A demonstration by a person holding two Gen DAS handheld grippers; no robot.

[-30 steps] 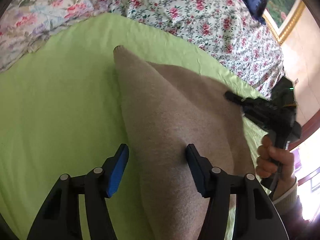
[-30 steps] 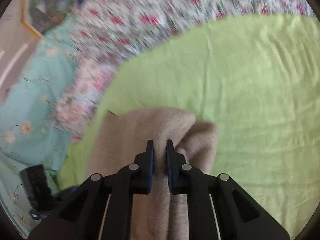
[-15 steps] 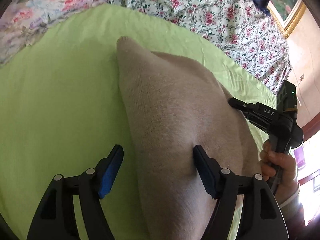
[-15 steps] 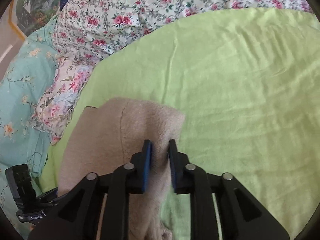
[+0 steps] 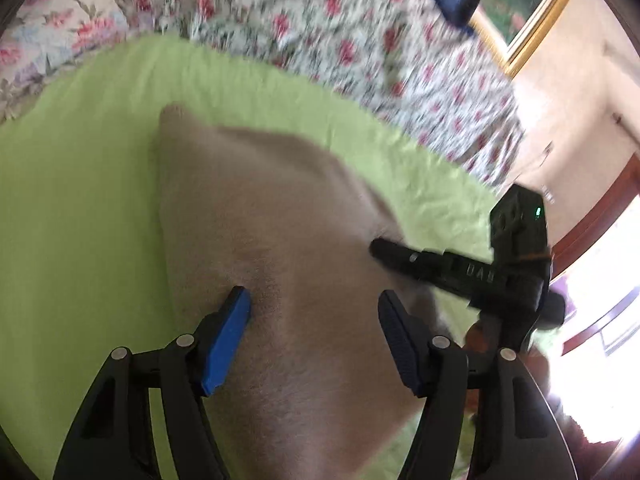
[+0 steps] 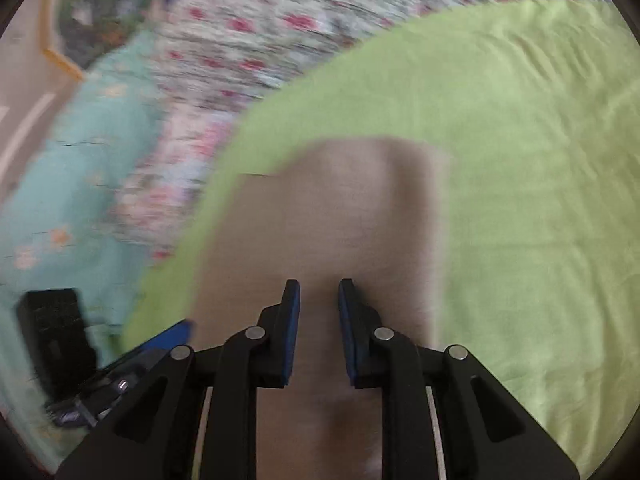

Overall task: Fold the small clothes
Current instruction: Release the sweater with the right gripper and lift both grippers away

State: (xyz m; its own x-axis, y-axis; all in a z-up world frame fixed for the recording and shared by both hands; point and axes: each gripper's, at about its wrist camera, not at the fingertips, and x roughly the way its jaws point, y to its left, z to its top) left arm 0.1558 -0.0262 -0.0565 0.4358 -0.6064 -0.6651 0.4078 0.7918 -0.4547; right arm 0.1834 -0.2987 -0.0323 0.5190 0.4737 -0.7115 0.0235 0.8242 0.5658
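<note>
From the left wrist, the beige garment (image 5: pixel 272 240) lies on the green sheet (image 5: pixel 80 200), its far corner pointing toward the floral quilt (image 5: pixel 320 24). The left gripper (image 5: pixel 314 300) is closing, jaws wide apart over the cloth, gripping nothing. The right gripper (image 5: pixel 380 246) reaches in from the right onto the garment. From the right wrist, blurred, the right gripper (image 6: pixel 319 286) is closing with a narrow gap; whether its pads pinch the cloth between them I cannot tell.

A home bedroom: floral bedding (image 5: pixel 360 40), green sheet (image 5: pixel 80 220), framed picture (image 5: pixel 520 12).
</note>
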